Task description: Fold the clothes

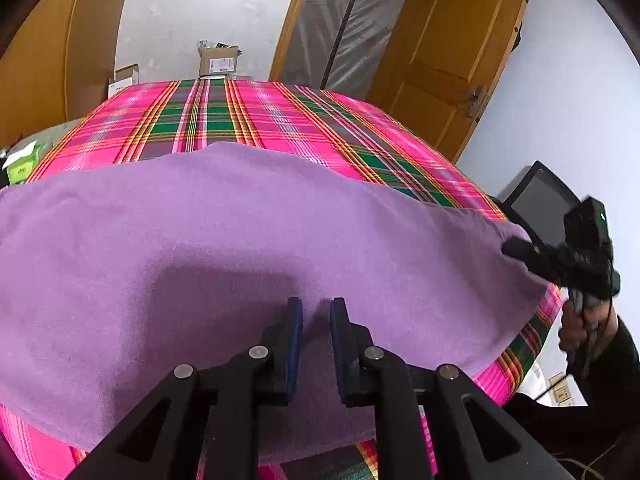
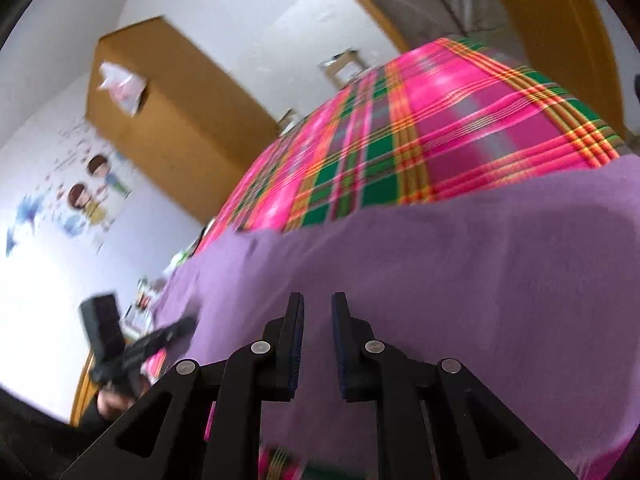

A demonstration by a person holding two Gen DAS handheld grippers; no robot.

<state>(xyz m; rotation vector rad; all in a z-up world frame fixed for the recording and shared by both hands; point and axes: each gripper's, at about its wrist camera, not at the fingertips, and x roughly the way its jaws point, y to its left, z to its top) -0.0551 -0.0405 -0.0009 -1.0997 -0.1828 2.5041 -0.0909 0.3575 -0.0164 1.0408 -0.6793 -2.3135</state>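
A purple cloth point(image 1: 200, 220) point(image 2: 480, 260) lies spread across a bed with a pink and green plaid cover point(image 1: 240, 112) point(image 2: 440, 120). My left gripper point(image 1: 316, 304) hangs over the cloth's near part with its jaws a narrow gap apart and purple fabric bunched between the pads. In the right wrist view the left gripper point(image 2: 188, 324) meets the cloth's left edge. My right gripper point(image 2: 318, 300) has the same narrow gap filled with purple fabric. In the left wrist view the right gripper point(image 1: 510, 247) bites the cloth's right corner, which rises to its fingers.
Cardboard boxes point(image 1: 218, 62) stand beyond the bed's far edge. A wooden door point(image 1: 452, 60) is at the back right and a dark screen point(image 1: 548, 204) by the bed's right side. A brown wardrobe point(image 2: 160, 100) stands at the left. A person's hand point(image 1: 580, 328) holds the right gripper.
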